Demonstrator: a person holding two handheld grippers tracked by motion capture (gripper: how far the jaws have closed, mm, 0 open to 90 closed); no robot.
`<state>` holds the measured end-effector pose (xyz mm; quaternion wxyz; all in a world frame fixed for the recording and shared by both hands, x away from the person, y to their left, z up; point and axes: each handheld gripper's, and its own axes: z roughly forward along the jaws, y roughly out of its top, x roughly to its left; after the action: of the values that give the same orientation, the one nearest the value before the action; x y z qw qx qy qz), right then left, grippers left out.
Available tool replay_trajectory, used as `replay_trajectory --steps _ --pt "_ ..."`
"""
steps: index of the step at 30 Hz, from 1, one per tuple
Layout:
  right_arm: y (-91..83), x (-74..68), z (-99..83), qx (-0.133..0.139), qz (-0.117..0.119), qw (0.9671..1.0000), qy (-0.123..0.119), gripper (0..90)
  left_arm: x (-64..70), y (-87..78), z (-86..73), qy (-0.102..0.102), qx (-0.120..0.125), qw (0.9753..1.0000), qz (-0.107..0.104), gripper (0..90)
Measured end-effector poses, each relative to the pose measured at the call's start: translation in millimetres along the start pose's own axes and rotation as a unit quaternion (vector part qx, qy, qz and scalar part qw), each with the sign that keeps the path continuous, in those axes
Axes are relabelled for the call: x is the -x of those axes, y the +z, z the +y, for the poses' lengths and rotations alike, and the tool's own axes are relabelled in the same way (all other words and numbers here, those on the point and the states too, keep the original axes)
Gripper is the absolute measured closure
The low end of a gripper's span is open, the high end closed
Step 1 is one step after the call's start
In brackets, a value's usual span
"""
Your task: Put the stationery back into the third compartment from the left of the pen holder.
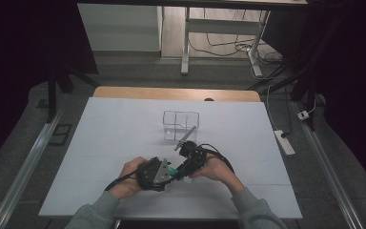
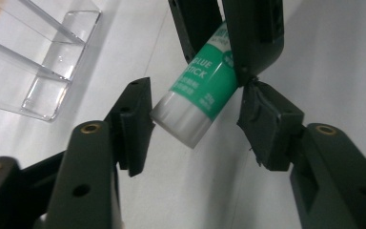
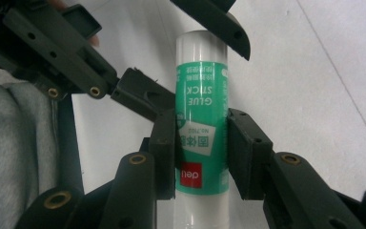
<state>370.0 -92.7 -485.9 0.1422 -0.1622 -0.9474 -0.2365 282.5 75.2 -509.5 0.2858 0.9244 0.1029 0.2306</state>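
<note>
A green and white glue stick [image 3: 201, 109] is held above the white table [image 1: 100, 143], and my right gripper [image 3: 201, 148] is shut on its green label. My left gripper [image 2: 198, 126] stands open around the stick's white cap end [image 2: 186, 119]; its left pad [image 2: 133, 124] is at the cap, while the right pad [image 2: 262, 124] stays clear of it. In the high view the two grippers meet near the table's front middle: the left gripper [image 1: 167, 172], the right gripper [image 1: 181, 169], and the glue stick [image 1: 172, 170] between them.
A clear plastic organizer [image 1: 181, 125] with compartments stands on the table just beyond the hands, also close by in the left gripper view [image 2: 43, 62]. A thin grey stick [image 1: 186, 136] leans out of it. A power strip [image 1: 284, 142] lies on the floor at right.
</note>
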Motion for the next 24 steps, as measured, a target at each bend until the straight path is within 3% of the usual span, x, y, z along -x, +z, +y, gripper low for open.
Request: replay_trajectory --steps 10,15,19,24 --pt "1.2 -0.5 0.1 -0.007 0.019 0.9998 -0.001 65.5 4.7 4.8 1.2 0.028 -0.023 0.9994 -0.003 54.3" --pt "-1.2 -0.5 -0.3 0.0 0.021 0.9998 -0.001 65.5 4.5 5.7 -0.7 0.04 -0.036 0.9984 -0.02 61.0" --pt "-7.5 -1.7 -1.1 0.03 0.021 0.9993 -0.007 64.7 2.0 4.4 -3.3 0.022 -0.021 0.9989 -0.037 64.9" --pt "-21.3 -0.9 -3.8 0.095 0.013 0.9954 0.004 56.3 -3.5 3.3 -8.1 -0.002 -0.015 0.9994 -0.031 65.3"
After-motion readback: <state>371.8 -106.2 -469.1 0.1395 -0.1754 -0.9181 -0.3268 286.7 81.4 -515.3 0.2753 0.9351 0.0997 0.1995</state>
